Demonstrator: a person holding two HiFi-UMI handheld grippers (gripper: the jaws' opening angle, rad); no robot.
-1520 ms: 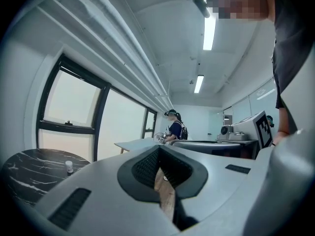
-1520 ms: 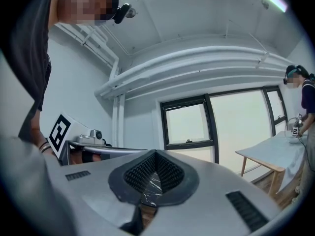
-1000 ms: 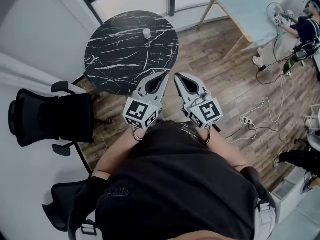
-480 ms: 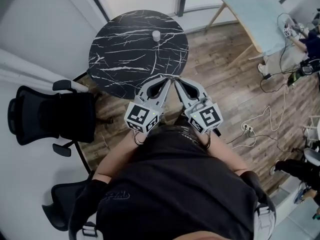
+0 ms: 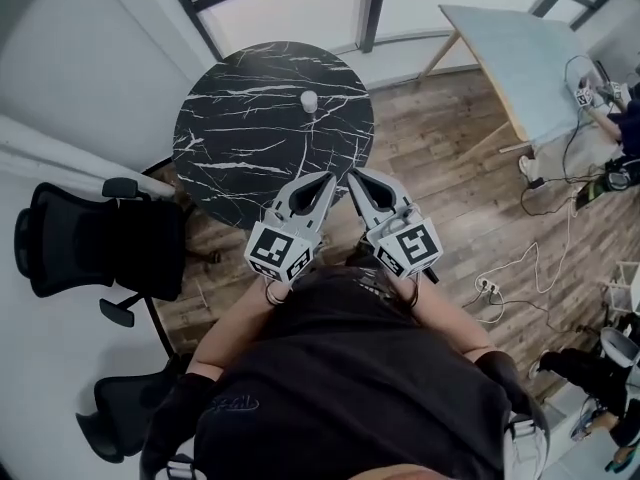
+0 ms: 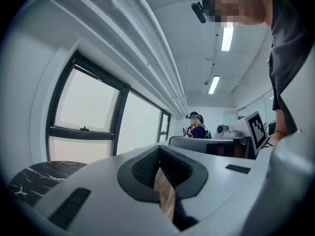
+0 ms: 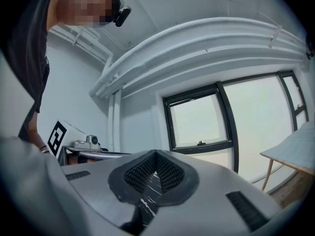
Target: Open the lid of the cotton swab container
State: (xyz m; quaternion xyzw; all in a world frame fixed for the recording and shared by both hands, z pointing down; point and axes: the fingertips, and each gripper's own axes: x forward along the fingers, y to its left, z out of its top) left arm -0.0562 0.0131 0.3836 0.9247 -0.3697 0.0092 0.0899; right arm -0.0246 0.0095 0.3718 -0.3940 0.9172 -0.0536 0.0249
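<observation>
My left gripper [image 5: 327,178], right gripper [image 5: 353,176] side by side, jaws of both closed, nothing held. Small white cotton swab container [image 5: 309,101] at 12 o'clock on table [image 5: 225,133], well apart.

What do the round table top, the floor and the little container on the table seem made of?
Round table top: black marble or marble-look slab, going by the white veins; real stone or print cannot be told.
Floor: wood or wood-look planks, brown with visible board seams.
Container: small, whitish, probably plastic, though too small to be sure.
</observation>
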